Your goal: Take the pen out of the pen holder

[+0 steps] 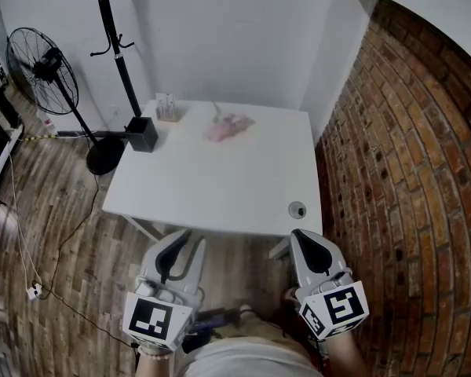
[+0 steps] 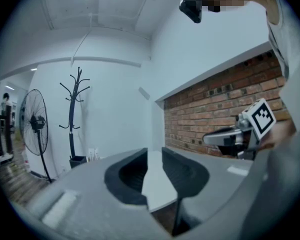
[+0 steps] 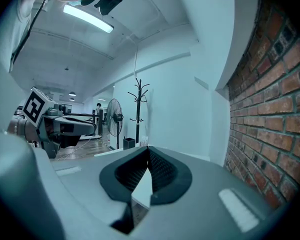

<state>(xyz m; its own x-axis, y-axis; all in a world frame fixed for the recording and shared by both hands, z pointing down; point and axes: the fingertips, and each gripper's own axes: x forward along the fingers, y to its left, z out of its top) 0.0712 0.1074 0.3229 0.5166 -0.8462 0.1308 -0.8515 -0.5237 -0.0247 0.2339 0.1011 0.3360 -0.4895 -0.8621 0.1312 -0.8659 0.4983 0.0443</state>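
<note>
The person holds both tools low over the wooden floor (image 1: 55, 210), short of the near edge of a white surface (image 1: 212, 183), and neither tool touches anything on it. The left tool (image 1: 184, 236) has its jaws apart, with a clear gap running between the dark pads and nothing in that gap but the bare surface beyond. The right tool (image 1: 298, 232) has its jaws closed: the tips meet at the far end and nothing is caught between them. Each tool carries a cube with square markers at its rear, close to the person's hands. The pen holder (image 1: 142, 133), a black square pot, stands at the far left corner of the surface, well apart from both tools; whether a pen stands in it is too small to tell. Just beside it, toward the far edge, sits a small pale stand (image 1: 166, 108) with white pieces in it. A pink, crumpled-looking thing (image 1: 229, 126) lies near the far edge, around the middle. A round grey cable port (image 1: 297, 209) is set into the near right corner. Left of the surface stand a black coat stand (image 1: 114, 30) and a pedestal fan (image 1: 43, 69); a brick wall (image 1: 408, 155) runs along the right side.
</note>
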